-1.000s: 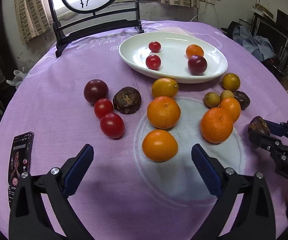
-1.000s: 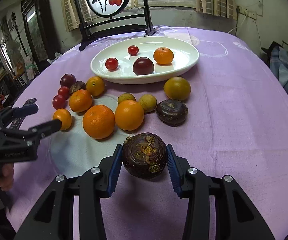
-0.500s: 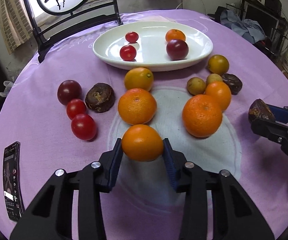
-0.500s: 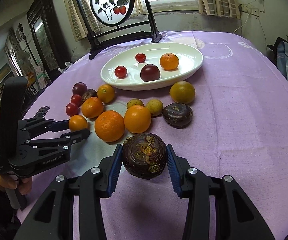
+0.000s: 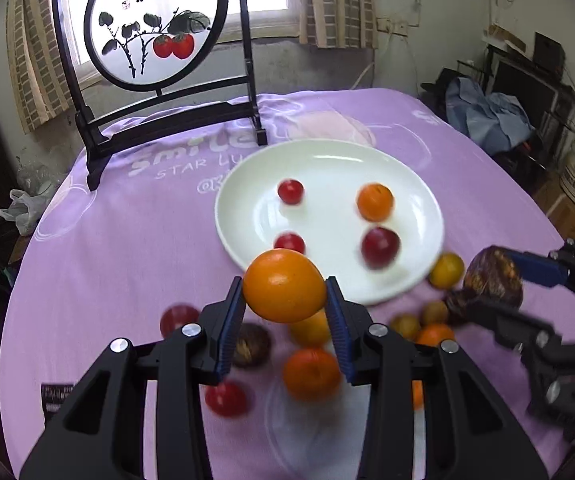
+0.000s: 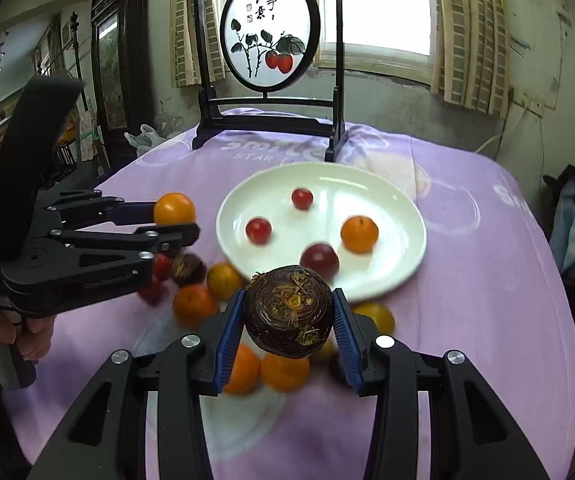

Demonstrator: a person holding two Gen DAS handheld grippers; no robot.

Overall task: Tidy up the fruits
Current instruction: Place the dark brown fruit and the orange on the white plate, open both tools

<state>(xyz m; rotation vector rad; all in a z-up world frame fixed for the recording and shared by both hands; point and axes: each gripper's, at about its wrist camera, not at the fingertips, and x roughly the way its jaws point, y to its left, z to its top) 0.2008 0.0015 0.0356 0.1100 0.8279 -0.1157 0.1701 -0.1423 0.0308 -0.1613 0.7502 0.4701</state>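
Observation:
My left gripper (image 5: 285, 312) is shut on an orange (image 5: 284, 286) and holds it in the air just before the white plate (image 5: 247, 216). My right gripper (image 6: 289, 328) is shut on a dark brown wrinkled fruit (image 6: 288, 312), also lifted, near the plate's (image 6: 391, 272) front rim. On the plate lie two red cherry tomatoes (image 6: 258, 230), a small orange (image 6: 359, 234) and a dark plum (image 6: 319, 260). Several oranges (image 5: 310, 374), tomatoes and small yellow fruits stay on the purple cloth below. In the left wrist view the right gripper (image 5: 487, 284) shows at the right, in the right wrist view the left gripper (image 6: 167, 220) at the left.
A black-framed round painted screen (image 5: 155, 24) stands at the table's far edge behind the plate. A phone (image 5: 57, 394) lies on the cloth at the near left. A person's hand (image 6: 27, 332) grips the left tool's handle. Clutter and a blue cloth (image 5: 483, 112) sit off the table's right.
My left gripper closed on the nearest orange and lifted it. Both grippers rose and moved toward the plate, each carrying its fruit.

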